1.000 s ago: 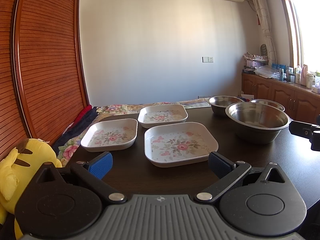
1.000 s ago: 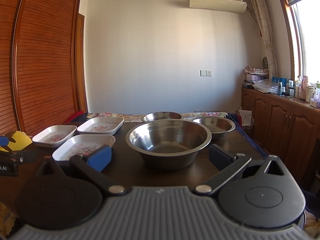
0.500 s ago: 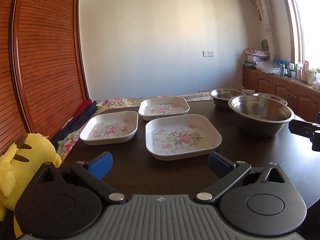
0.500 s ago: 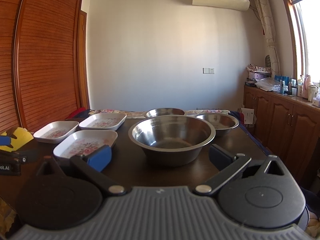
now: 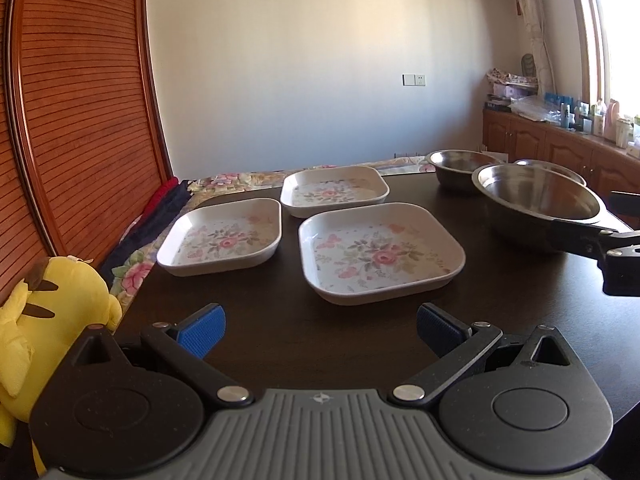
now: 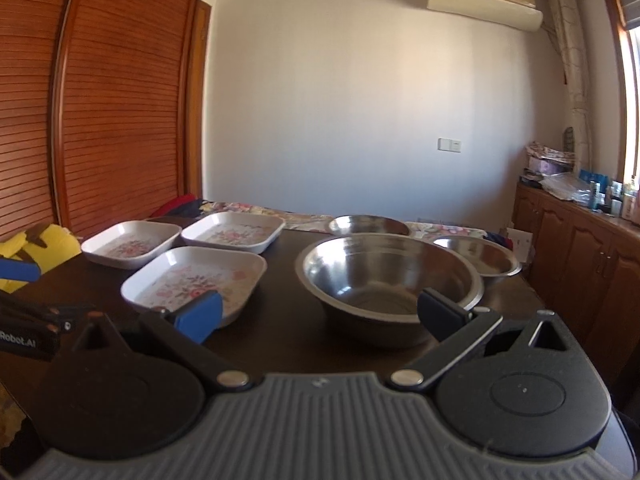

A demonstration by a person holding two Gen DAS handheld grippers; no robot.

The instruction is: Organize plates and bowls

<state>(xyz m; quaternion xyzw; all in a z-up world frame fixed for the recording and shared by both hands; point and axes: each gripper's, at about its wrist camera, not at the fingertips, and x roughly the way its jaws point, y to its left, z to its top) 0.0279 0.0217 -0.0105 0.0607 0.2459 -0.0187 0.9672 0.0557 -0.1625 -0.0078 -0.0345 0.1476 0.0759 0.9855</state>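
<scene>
Plates and bowls all sit unstacked on the dark table [image 5: 280,344], so the sorting looks not yet begun. Taking the largest steel bowl [image 6: 390,280] as landmark: the nearest floral plate [image 6: 196,278] lies just to its left, two more floral plates [image 6: 130,244] [image 6: 234,232] sit beyond that one toward the wooden wardrobe [image 6: 100,100], and two smaller steel bowls [image 6: 368,225] [image 6: 478,256] stand behind the big bowl, close to its far rim.

The right gripper [image 6: 318,310] hovers at the big bowl's near side with its jaws spread wide and nothing between them; its right pad overlaps the rim in this view, though contact cannot be confirmed. The left gripper [image 5: 320,326] is likewise spread and empty, poised before the nearest plate [image 5: 380,252].

Risks, as I judge them: polished steel could slip from a pinch on the thin rim, tipping the bowl or knocking it into the bowls behind. A shallow plate edge may skid ahead of the pads and shove the neighbouring plates toward the table edge, where a yellow plush toy [image 5: 52,312] rests.
</scene>
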